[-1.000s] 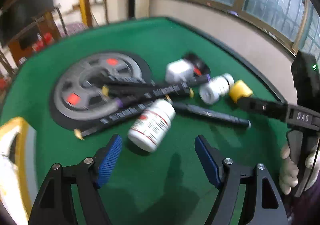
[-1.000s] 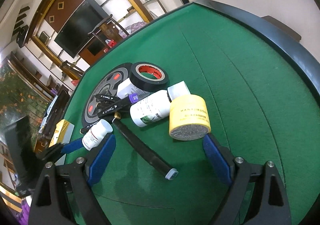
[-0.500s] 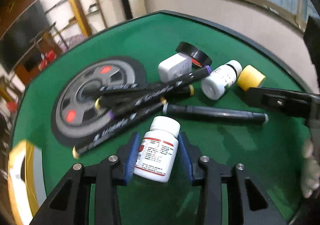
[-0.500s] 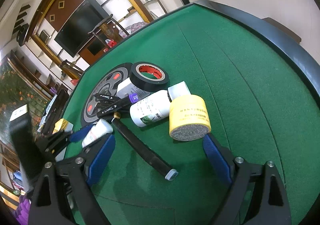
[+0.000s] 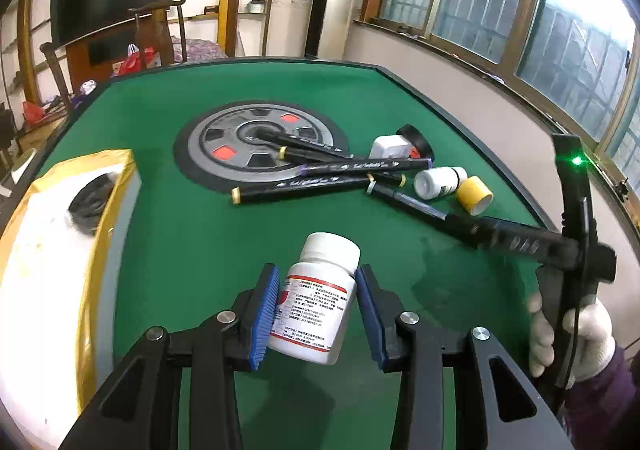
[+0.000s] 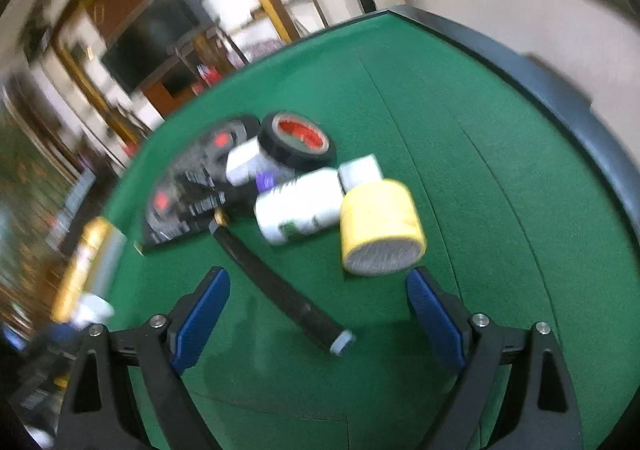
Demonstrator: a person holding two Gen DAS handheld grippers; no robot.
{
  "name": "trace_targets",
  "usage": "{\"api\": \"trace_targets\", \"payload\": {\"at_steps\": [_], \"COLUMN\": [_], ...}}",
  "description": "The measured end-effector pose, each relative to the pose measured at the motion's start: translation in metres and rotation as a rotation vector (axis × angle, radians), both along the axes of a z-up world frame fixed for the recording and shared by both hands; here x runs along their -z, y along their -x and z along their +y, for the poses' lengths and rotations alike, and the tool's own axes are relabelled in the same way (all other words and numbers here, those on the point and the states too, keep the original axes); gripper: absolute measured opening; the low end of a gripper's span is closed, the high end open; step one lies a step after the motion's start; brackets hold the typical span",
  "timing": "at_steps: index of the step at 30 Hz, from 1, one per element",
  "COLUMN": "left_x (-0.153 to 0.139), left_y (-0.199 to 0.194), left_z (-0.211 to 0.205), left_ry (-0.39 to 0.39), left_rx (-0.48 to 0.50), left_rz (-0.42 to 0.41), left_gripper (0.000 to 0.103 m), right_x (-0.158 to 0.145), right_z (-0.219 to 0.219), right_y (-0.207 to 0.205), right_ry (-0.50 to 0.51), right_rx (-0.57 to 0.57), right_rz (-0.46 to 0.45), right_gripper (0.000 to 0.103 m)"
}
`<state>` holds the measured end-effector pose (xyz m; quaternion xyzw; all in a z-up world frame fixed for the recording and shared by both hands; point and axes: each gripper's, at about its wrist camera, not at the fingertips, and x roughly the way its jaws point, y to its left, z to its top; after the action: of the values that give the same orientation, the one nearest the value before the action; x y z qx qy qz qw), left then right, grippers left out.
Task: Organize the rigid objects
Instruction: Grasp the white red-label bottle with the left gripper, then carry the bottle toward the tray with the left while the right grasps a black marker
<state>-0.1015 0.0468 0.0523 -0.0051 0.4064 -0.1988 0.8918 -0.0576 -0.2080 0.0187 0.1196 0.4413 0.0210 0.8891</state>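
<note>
My left gripper is shut on a white pill bottle with a red-printed label, held clear of the green felt table. My right gripper is closing, its blue pads still wide apart. A black marker lies on the felt between them, touching neither pad. A yellow tape roll stands just beyond its right finger. Behind lie a white bottle with a green label, a black tape roll and a white box. The right wrist view is blurred.
Several black markers lie across a wheel-shaped mat. A yellow-rimmed container sits at the table's left. A gloved hand holds the right gripper at the right edge. Bare felt surrounds the held bottle.
My left gripper shut on the pill bottle, then carried it back from the pile toward the yellow-rimmed container. My right gripper shifted and its jaws narrowed slightly.
</note>
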Motion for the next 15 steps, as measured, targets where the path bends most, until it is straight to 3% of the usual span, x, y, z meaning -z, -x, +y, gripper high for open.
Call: {"api": "trace_targets", "payload": {"at_steps": [3, 6, 15], "left_x": [0.001, 0.003, -0.004], "left_y": [0.006, 0.012, 0.027], "left_z": [0.007, 0.014, 0.031], "left_ry": [0.021, 0.044, 0.117], "left_rx": [-0.006, -0.009, 0.014], "left_rz": [0.003, 0.010, -0.021], "left_gripper": [0.041, 0.041, 0.041], "right_x": [-0.001, -0.004, -0.010], "right_z": [0.041, 0.063, 0.067], "right_y": [0.008, 0.012, -0.014], "right_ry": [0.066, 0.017, 0.118], "right_rx": [-0.137, -0.273, -0.149], "right_rz": [0.040, 0.100, 0.124], "right_gripper": [0.067, 0.055, 0.055]}}
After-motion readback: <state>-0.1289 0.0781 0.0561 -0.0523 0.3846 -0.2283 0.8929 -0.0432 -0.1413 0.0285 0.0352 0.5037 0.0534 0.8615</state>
